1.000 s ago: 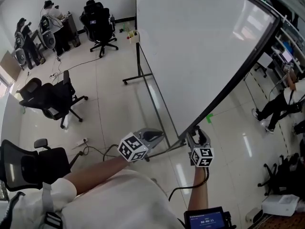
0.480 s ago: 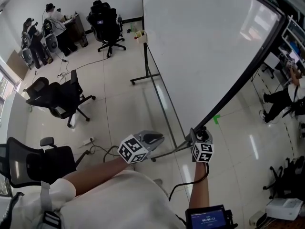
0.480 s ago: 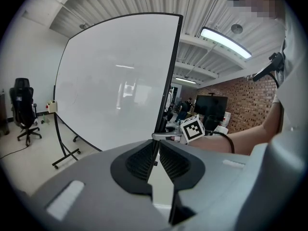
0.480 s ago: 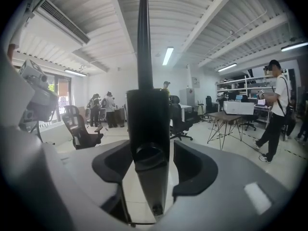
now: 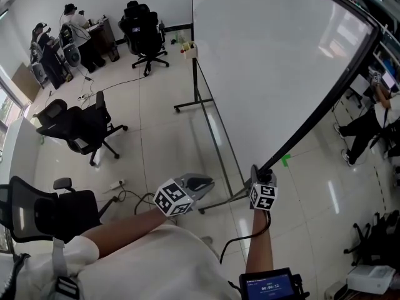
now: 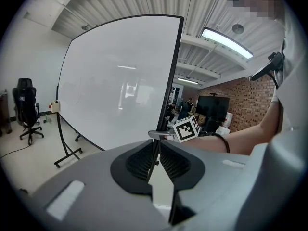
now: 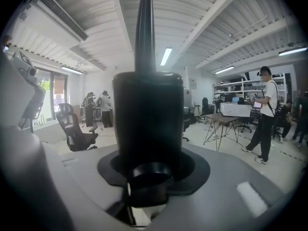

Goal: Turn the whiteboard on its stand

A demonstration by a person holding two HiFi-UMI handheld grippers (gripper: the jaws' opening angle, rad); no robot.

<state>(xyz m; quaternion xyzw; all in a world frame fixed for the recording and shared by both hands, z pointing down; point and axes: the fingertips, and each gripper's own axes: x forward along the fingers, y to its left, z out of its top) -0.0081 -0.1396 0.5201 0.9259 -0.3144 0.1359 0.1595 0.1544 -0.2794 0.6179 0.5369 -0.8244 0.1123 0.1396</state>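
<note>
The large whiteboard [image 5: 269,61] hangs tilted on its wheeled metal stand [image 5: 212,136], with its black-framed edge running down to a lower corner. My right gripper [image 5: 259,175] is at that corner. In the right gripper view the black frame corner [image 7: 147,114] fills the gap of my right gripper [image 7: 148,165], whose jaws are closing on it. My left gripper [image 5: 203,181] floats beside the stand's lower bar, shut and holding nothing. In the left gripper view the whiteboard [image 6: 115,81] stands ahead of my left gripper [image 6: 156,160].
Black office chairs [image 5: 78,133] [image 5: 37,211] [image 5: 147,33] stand on the tiled floor to the left. People sit at desks [image 5: 69,20] at the back left. A person [image 5: 369,127] stands at the right. A cable [image 5: 125,195] lies on the floor.
The right gripper has closed in on the board's lower corner and its jaws have narrowed round the frame. The head view has shifted slightly; the left gripper has barely moved.
</note>
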